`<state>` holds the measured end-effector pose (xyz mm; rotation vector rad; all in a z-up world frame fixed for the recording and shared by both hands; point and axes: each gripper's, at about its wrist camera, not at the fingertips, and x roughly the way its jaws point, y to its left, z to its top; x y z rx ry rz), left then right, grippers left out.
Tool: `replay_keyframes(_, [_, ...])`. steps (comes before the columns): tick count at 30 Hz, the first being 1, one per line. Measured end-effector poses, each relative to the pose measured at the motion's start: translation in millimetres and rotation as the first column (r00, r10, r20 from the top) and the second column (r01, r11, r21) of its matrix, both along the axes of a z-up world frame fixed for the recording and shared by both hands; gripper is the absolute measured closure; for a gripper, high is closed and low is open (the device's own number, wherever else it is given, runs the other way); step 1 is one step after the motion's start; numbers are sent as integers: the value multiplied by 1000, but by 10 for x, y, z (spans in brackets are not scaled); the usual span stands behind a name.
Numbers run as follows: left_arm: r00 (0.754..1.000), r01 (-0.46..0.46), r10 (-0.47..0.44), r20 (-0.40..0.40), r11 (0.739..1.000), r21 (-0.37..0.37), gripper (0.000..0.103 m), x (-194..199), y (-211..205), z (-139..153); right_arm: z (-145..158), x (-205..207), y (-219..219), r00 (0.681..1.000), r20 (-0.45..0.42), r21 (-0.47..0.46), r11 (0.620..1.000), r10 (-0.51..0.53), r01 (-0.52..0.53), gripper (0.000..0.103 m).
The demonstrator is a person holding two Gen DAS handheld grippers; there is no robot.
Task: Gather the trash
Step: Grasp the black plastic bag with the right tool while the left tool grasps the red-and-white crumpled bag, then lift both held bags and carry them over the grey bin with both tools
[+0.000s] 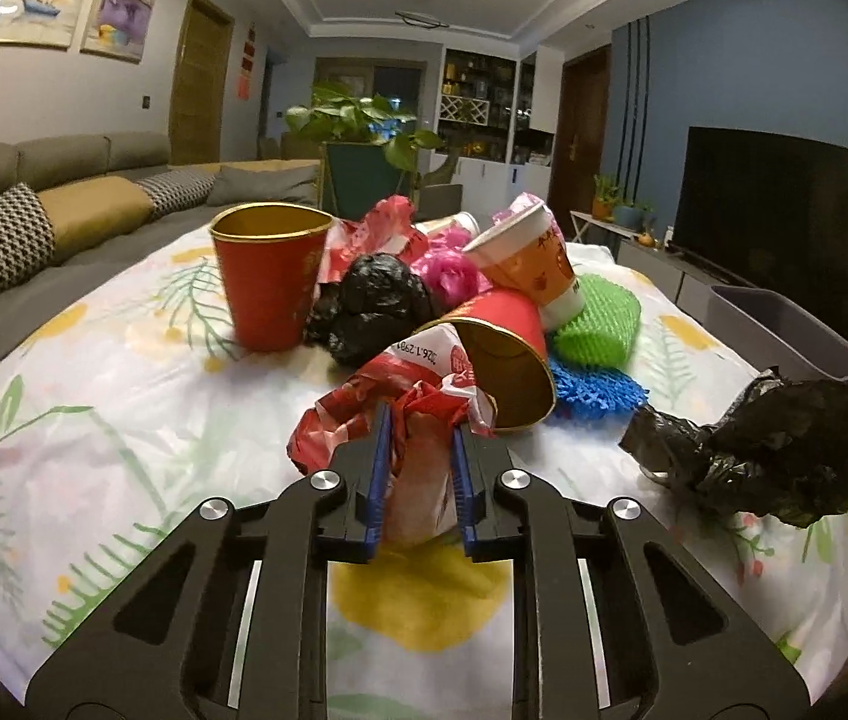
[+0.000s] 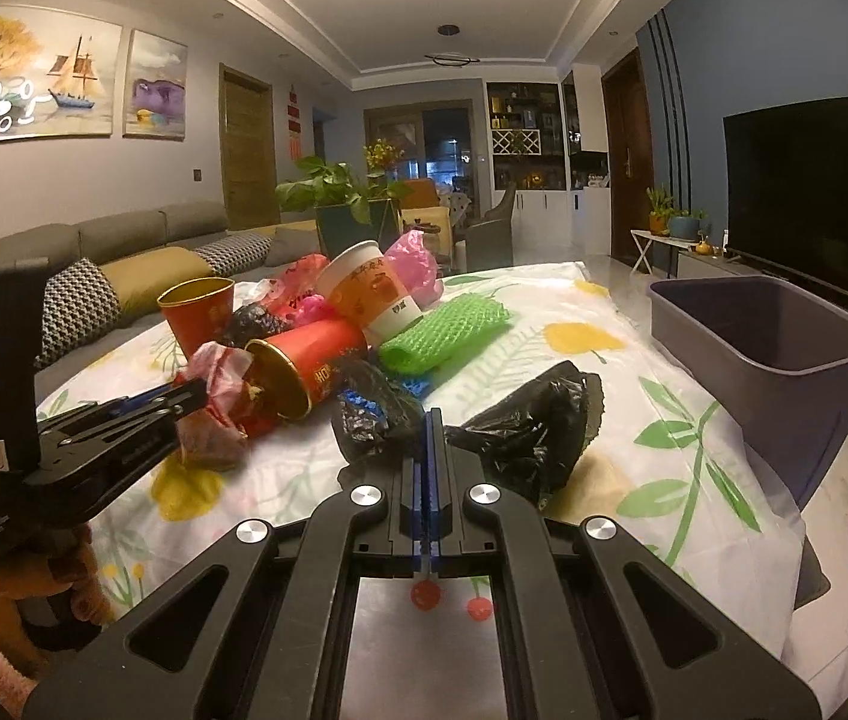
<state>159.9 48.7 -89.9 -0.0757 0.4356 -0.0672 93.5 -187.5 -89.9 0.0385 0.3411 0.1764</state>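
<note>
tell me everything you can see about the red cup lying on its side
The tipped red cup looks like paper, red outside with a shiny gold lining and gold rim, and some gold print on its wall. It lies on its side in the trash pile on the floral tablecloth, mouth toward the cameras. The red and white plastic bag held in the left tool presses against its rim. An orange and white cup leans over it from behind, and a crumpled black bag sits beside it.
</note>
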Motion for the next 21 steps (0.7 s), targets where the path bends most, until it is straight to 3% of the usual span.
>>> replay_keyframes(11, [995,-28,31,90,999,-34,89,-433,73,381,205,-123,-58,999,47,4,1000,13,-14,102])
replay_keyframes(21, [983,77,-76,169,997,-2,89,-477,-318,797,600,-214,-288,990,137,2,1000,-19,19,102])
